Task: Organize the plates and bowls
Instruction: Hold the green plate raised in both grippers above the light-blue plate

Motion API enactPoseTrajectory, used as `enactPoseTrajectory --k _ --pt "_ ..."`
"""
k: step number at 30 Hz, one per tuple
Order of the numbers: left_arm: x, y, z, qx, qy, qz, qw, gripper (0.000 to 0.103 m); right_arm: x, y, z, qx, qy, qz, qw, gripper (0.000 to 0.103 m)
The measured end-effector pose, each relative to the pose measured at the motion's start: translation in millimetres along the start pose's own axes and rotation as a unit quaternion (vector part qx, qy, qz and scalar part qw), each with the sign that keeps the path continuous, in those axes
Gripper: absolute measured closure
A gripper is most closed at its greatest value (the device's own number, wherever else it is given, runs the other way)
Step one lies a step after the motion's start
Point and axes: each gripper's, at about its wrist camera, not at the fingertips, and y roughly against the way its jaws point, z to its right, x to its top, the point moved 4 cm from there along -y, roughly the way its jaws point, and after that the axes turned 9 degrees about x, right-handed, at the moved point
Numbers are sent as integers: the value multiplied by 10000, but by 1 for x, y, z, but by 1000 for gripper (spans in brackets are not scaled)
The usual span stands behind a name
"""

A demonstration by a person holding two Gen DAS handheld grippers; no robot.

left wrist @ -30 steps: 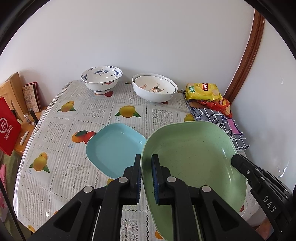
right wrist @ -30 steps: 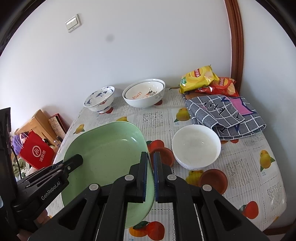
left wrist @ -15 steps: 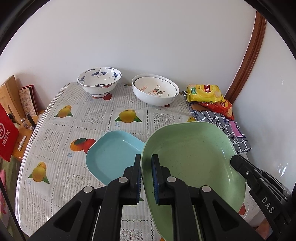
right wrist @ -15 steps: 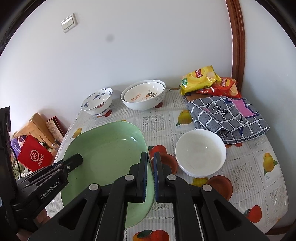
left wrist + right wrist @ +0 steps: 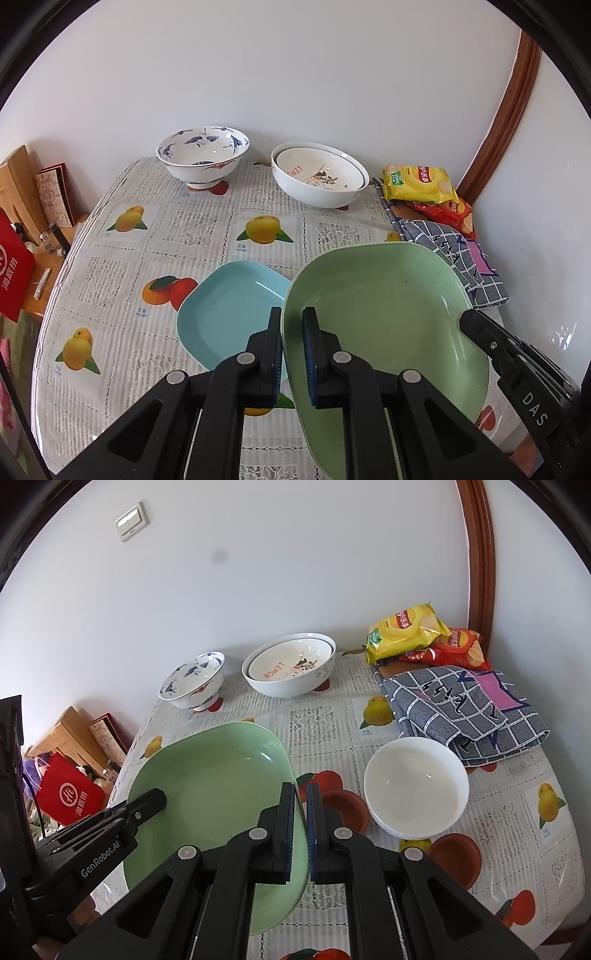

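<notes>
A large green plate (image 5: 384, 325) is held above the table by both grippers. My left gripper (image 5: 291, 325) is shut on its left rim. My right gripper (image 5: 301, 801) is shut on its right rim (image 5: 291, 775). A smaller blue plate (image 5: 229, 310) lies flat on the table, below and left of the green plate, partly hidden by it. A plain white bowl (image 5: 415, 786) sits to the right of the green plate. At the back stand a blue-patterned bowl (image 5: 202, 155) and two nested white bowls (image 5: 319, 181).
The table (image 5: 122, 258) has a fruit-print cloth. A folded grey checked cloth (image 5: 461, 709) and yellow and red snack bags (image 5: 406, 631) lie at the back right. A red bag (image 5: 68, 797) and wooden items stand off the table's left edge.
The green plate, held by both grippers, has moved forward over the table, so the bowls and the blue plate look nearer. Both grips are unchanged.
</notes>
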Motion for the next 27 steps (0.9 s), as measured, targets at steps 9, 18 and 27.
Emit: enactPoseTrajectory --k 9,18,27 --pt "0 -2 -6 23 2 -30 10000 92 -1 -6 -5 36 -40 9 10000 96" --pt "-4 -5 -12 40 2 -88 10000 92 -6 -11 -10 28 -50 -47 10000 96" --pt "-4 -7 -15 -1 22 -138 9999 92 -9 -12 -13 -24 -47 -60 10000 96"
